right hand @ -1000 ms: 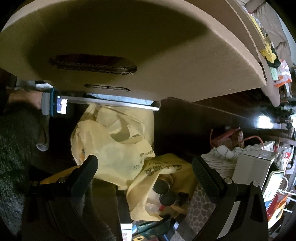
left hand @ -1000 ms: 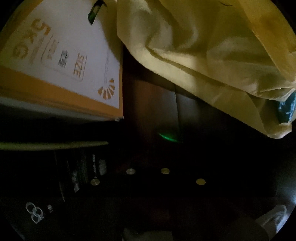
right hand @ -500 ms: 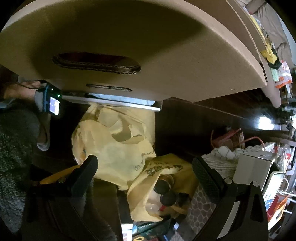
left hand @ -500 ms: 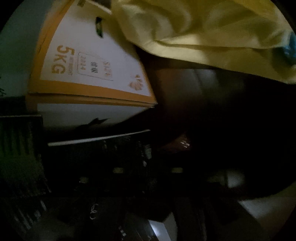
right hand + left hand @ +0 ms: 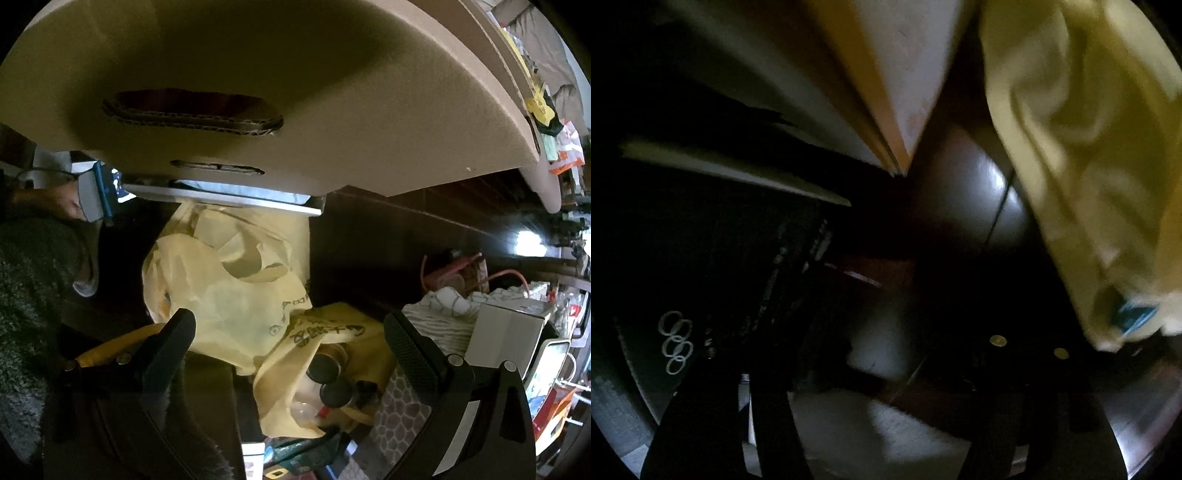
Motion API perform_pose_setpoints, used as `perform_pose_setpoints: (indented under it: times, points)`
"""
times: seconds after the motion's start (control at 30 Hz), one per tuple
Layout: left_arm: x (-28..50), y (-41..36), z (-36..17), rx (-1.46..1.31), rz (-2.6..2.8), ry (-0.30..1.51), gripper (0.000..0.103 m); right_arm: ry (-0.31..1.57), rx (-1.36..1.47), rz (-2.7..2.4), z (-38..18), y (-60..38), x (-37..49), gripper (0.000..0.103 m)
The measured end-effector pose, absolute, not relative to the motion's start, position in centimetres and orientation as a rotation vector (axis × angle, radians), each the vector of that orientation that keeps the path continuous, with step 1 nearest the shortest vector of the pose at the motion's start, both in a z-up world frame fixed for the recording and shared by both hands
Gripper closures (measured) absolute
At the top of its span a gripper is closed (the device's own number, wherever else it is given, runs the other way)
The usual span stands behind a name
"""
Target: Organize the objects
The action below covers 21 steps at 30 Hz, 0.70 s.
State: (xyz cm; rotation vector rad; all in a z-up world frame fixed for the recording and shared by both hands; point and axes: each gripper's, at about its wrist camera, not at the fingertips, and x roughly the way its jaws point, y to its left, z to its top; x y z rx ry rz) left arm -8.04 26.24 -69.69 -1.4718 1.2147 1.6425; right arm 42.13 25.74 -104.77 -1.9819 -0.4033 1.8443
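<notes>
In the right wrist view a brown cardboard box flap [image 5: 295,74] with a handle slot fills the top. Below it lies a pale yellow bag [image 5: 229,288], and a second yellow bag [image 5: 332,332] holds dark-capped bottles [image 5: 325,365]. My right gripper [image 5: 291,336] stands open just in front of these bags, with nothing pressed between its fingers. A hand holds my left gripper [image 5: 98,192] at the far left under the flap. The left wrist view is dark. There the left gripper [image 5: 879,384] has its jaws opening with nothing between them, a white-and-orange box [image 5: 897,74] above and a yellow bag [image 5: 1089,166] to the right.
A dark wooden floor [image 5: 369,251] runs behind the bags. To the right lie a white cloth [image 5: 450,306], a white carton [image 5: 509,328] and red cords [image 5: 454,269]. A dark fleecy sleeve [image 5: 33,288] fills the left edge. A patterned mat [image 5: 399,417] lies lower right.
The left wrist view has swung and rolled: the white-and-orange box went from upper left to top centre, the yellow bag to the right. The left fingers have parted. The right gripper has kept still.
</notes>
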Motion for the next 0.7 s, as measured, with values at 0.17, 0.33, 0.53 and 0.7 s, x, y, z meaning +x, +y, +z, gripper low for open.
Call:
perform_pose_setpoints:
  times: [0.17,0.33,0.53,0.7]
  points:
    - [-9.2,25.1,-70.4,-1.596,1.717,1.052,0.026,-0.397,-1.962,1.844,-101.3,25.9,41.2,0.001]
    - [-10.9,24.7,-72.4,-1.876,1.775,0.901,0.01,-0.416,-1.973,1.827,-100.7,25.9,41.2,0.001]
    - [-12.3,26.5,-73.0,-1.902,1.959,0.724,0.0,-0.426,-1.98,1.774,-100.3,26.5,41.1,0.001]
    - [-13.0,27.0,-72.8,-1.768,2.056,0.582,0.0,-0.424,-1.995,1.74,-99.9,26.7,41.0,0.001]
